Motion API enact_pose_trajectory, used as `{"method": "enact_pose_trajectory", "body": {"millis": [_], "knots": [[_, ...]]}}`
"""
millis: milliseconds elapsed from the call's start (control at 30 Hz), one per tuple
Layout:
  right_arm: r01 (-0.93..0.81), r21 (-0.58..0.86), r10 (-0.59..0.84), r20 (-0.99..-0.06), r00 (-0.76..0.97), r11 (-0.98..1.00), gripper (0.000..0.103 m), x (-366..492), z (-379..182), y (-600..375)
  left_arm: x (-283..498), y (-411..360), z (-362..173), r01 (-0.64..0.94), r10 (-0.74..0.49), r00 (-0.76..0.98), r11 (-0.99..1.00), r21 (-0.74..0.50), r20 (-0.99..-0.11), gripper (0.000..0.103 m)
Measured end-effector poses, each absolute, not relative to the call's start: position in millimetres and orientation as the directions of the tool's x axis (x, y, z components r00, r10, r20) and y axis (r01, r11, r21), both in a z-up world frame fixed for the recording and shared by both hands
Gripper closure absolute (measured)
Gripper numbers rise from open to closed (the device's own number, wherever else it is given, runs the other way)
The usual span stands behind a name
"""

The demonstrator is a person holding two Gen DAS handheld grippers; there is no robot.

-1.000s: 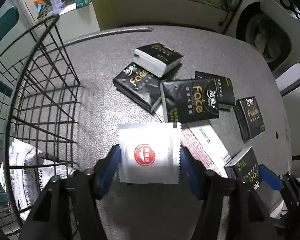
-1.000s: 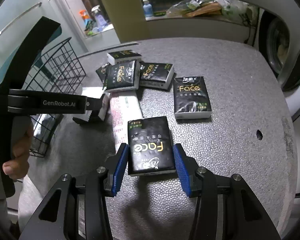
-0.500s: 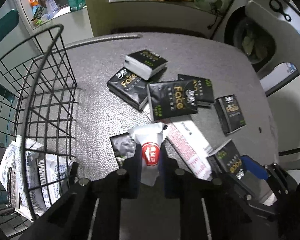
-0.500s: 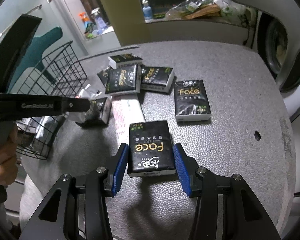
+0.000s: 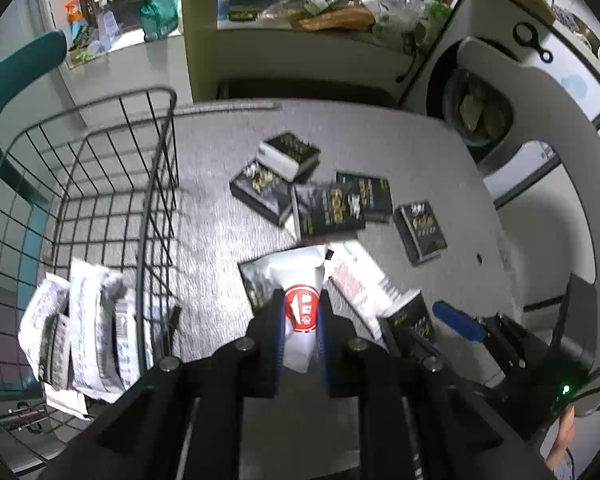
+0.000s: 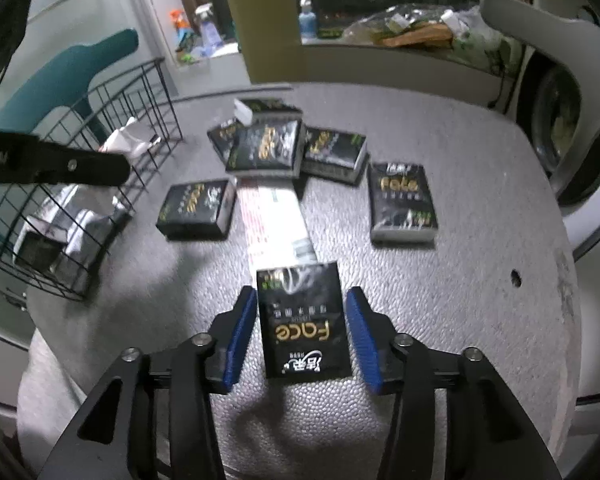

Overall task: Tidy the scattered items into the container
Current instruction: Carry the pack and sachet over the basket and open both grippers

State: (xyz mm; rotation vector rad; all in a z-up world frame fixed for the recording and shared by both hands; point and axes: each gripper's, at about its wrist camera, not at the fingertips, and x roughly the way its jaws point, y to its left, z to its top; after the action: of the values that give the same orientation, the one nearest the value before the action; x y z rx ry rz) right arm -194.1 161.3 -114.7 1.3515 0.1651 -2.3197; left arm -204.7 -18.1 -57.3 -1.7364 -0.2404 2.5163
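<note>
Left gripper [image 5: 299, 317] pinches a white sachet [image 5: 300, 308] with the wire basket [image 5: 156, 184] just to its left, while the right gripper [image 6: 302, 322] stands open around a black pack [image 6: 304, 322], long axis along the fingers.

Bare grey table [image 6: 460, 280] lies open to the right of the black tissue packs [image 6: 402, 200]. To the left, a clear strip of tabletop separates the packs from the wire basket [image 5: 156, 184], whose upright wire wall blocks a level approach. The basket's top is open above the white packets [image 5: 84, 332] inside.
</note>
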Motion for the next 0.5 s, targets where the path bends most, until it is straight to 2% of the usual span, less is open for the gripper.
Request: {"method": "enact_pose_trajectory", "body": {"millis": [133, 167, 300, 500], "knots": [[0.43, 0.12, -0.305, -0.867, -0.393, -0.895, 0.049, -195, -126, 164, -199, -13, -73, 0.024, 0.161, -0.331, -0.984, -0.178, -0.93, 0.089], [0.428, 0.124, -0.306, -0.871, -0.386, -0.895, 0.054, -194, -127, 165, -198, -13, -76, 0.024, 0.167, -0.325, -0.983, -0.185, -0.931, 0.089], [0.418, 0.124, -0.304, -0.867, -0.396, -0.9, 0.055, -191, -123, 167, -195, -12, -77, 0.024, 0.176, -0.322, -0.981, -0.194, -0.93, 0.089], [0.449, 0.164, -0.382, -0.806, -0.452, -0.878, 0.055, -187, -71, 149, -188, -27, -40, 0.032, 0.183, -0.393, -0.977, -0.212, -0.901, 0.089]]}}
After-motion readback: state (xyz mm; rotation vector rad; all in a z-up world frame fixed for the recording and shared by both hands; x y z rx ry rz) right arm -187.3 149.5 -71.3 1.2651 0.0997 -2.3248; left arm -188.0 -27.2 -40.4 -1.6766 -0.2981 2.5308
